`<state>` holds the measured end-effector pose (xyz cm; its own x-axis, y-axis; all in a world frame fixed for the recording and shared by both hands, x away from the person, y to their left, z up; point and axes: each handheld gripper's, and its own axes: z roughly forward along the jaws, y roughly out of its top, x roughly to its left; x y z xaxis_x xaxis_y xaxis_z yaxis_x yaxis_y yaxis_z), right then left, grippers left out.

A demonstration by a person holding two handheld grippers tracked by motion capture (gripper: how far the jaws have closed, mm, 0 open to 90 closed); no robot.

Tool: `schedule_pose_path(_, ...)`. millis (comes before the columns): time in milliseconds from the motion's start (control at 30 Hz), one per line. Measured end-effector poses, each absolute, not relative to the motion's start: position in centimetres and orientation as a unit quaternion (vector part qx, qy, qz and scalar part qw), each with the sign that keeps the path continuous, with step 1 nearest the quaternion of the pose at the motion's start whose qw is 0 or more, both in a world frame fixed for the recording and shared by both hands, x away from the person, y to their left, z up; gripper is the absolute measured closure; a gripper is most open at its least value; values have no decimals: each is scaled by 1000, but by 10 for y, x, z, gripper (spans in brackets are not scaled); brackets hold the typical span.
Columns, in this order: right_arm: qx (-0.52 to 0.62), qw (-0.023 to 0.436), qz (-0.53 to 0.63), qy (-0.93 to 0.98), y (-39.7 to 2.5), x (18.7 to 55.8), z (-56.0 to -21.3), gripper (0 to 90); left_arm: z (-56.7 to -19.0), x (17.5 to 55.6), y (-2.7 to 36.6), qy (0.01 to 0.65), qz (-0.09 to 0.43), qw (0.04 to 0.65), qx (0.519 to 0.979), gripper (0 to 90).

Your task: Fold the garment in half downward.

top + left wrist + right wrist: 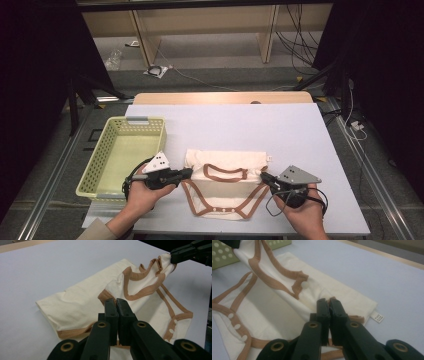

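Observation:
A cream baby bodysuit (225, 187) with brown trim and snap buttons lies folded on the white table near its front edge. My left gripper (189, 173) is shut on the bodysuit's left shoulder edge; in the left gripper view the shut jaws (116, 302) pinch brown-trimmed cloth (75, 305). My right gripper (264, 176) is shut on the right shoulder edge, and in the right gripper view (328, 301) it clamps the cloth (274, 310) beside a small white label (377, 316). The neckline hangs slightly lifted between the two grippers.
A pale green perforated basket (95, 160) stands at the table's left, just beyond my left hand, with nothing showing inside it. The white table top (240, 125) stretches behind the bodysuit to a wooden far edge (220, 97). Cables lie on the floor beyond.

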<state>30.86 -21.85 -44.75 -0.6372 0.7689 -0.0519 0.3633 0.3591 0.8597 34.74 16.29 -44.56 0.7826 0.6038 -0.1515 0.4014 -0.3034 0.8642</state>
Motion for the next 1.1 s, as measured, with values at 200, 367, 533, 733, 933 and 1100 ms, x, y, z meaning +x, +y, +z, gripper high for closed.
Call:
schedule_pose_path(200, 357, 228, 434, 795, -219, 307, -447, 876, -446, 347, 163, 313, 100, 499, 802, 875)
schedule_pose_path(367, 357, 227, 434, 795, -219, 307, -448, 876, -446, 346, 162, 313, 100, 498, 803, 875)
schedule_pose_path(533, 355, 226, 435, 796, -219, 306, -449, 876, -447, 345, 162, 310, 98, 495, 806, 874)
schedule_pose_path(733, 355, 222, 433, 799, -220, 304, -449, 876, -448, 343, 163, 310, 96, 494, 807, 875)
schedule_pose_path(933, 354, 219, 433, 799, -219, 304, -450, 876, -448, 342, 163, 309, 95, 494, 807, 875)
schedule_pose_path(1100, 352, 218, 432, 801, -220, 303, -450, 876, -449, 342, 162, 308, 95, 494, 808, 875)
